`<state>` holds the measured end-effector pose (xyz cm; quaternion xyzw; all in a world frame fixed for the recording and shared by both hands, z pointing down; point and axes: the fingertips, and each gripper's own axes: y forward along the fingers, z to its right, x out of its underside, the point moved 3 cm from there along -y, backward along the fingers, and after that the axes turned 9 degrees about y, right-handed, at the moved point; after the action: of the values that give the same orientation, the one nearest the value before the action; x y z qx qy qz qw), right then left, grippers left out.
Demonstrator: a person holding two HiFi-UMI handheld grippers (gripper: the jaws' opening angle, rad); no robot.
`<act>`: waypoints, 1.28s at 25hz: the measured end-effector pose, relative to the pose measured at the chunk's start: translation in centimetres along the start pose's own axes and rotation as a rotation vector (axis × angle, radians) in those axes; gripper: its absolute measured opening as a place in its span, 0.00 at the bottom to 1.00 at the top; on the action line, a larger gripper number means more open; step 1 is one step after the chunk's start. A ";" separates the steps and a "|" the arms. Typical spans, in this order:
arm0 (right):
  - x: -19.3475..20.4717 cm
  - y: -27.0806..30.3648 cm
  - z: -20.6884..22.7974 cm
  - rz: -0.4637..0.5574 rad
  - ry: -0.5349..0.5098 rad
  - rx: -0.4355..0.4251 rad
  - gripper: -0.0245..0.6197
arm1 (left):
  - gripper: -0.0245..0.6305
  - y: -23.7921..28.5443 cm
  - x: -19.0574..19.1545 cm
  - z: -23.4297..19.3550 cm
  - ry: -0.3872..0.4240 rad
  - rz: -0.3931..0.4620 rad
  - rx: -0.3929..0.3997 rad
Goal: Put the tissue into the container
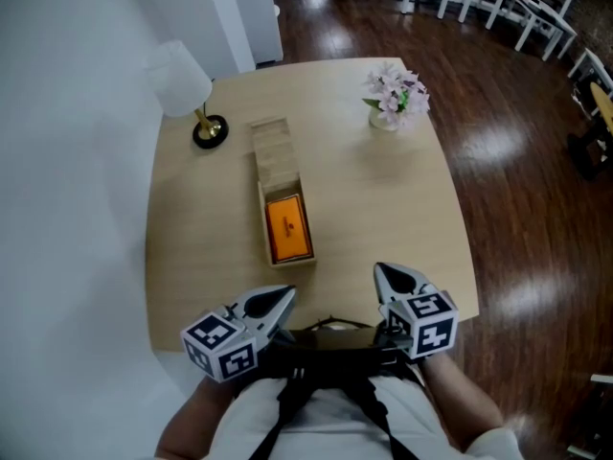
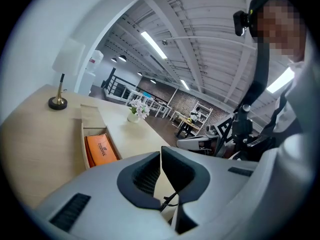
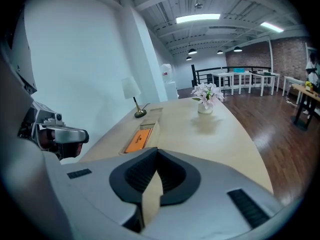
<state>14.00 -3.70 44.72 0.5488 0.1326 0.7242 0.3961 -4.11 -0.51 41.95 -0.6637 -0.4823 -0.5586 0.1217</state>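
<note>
Left gripper and right gripper are held pressed together and empty, while the orange tissue pack is found already lying in the wooden container; placement is judged complete.

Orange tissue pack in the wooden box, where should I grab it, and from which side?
Probably from above, pinching the orange tissue pack at its far end: it lies flat in the wooden box, whose walls hug its long sides and near end.

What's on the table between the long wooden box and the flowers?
Nothing. Only bare tabletop lies between the wooden box and the flowers, as the head view shows.
</note>
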 end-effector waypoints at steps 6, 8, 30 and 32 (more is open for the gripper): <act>0.2 0.2 -0.5 -0.010 -0.009 -0.020 0.04 | 0.04 -0.2 0.2 -0.1 -0.006 0.000 -0.004; 0.2 0.2 -0.6 -0.012 -0.011 -0.024 0.04 | 0.04 -0.2 0.2 -0.1 -0.011 -0.001 -0.001; 0.2 0.8 -1.9 -0.035 -0.070 -0.079 0.04 | 0.04 0.0 0.3 -0.4 -0.011 -0.019 0.008; 0.2 0.7 -2.0 -0.039 -0.076 -0.083 0.04 | 0.04 0.0 0.3 -0.3 -0.011 -0.020 0.009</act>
<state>11.84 -3.55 44.59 0.5563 0.0977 0.6998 0.4374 -4.33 -0.61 42.30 -0.6612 -0.4923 -0.5540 0.1165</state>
